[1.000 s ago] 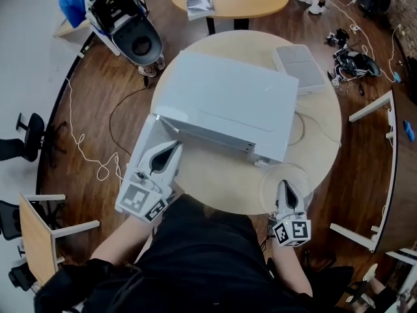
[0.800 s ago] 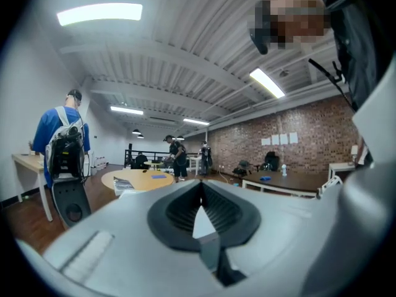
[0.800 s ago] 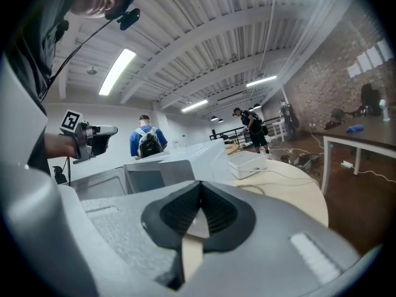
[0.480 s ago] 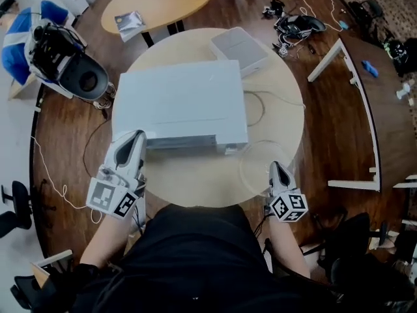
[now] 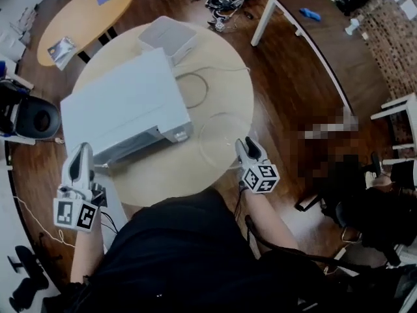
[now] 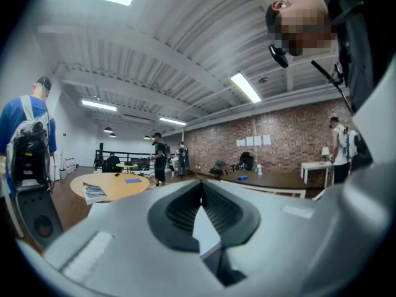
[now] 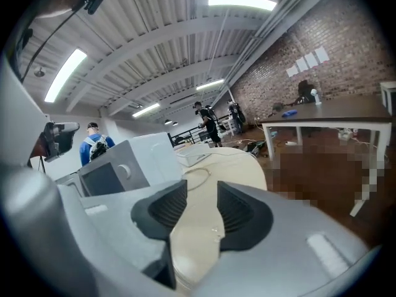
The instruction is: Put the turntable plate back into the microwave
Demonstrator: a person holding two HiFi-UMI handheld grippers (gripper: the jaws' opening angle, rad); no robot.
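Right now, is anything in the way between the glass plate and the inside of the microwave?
Yes, probably: the door of the microwave looks shut. The glass plate lies on the table, right of it. The fingers of the right gripper have just been opening at the plate's rim, gripping nothing.

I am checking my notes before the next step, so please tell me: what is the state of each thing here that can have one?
turntable plate: flat on the table, outside the microwave
microwave: door looks closed
left gripper: jaws together, empty
right gripper: jaws have just been opening, now apart; the plate's rim seems to lie between them, not pressed
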